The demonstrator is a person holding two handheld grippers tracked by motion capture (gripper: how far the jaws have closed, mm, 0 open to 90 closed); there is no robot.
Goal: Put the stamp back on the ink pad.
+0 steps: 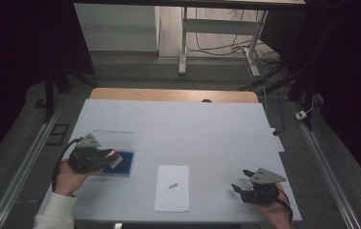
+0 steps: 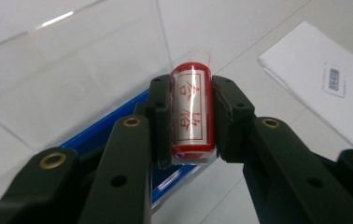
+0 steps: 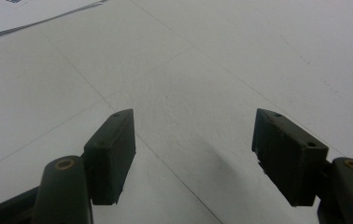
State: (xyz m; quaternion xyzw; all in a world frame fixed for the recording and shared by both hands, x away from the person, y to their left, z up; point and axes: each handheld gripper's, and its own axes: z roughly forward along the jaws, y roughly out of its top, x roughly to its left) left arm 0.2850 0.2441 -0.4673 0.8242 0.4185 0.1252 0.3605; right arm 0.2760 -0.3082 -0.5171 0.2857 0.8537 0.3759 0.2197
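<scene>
clamping a red stamp crosswise, the left gripper, the stamp's long axis pointing away along the jaws

Look at the stamp clamped between your left gripper pads: its face carries two red Chinese characters, 合格, set one above the other inside a thin red frame. On the white sheet of paper lying beside it you have a small printed label with dark blue marks, but the print is too small and blurred for you to read. From the high view that label is just a dark smudge.
</scene>
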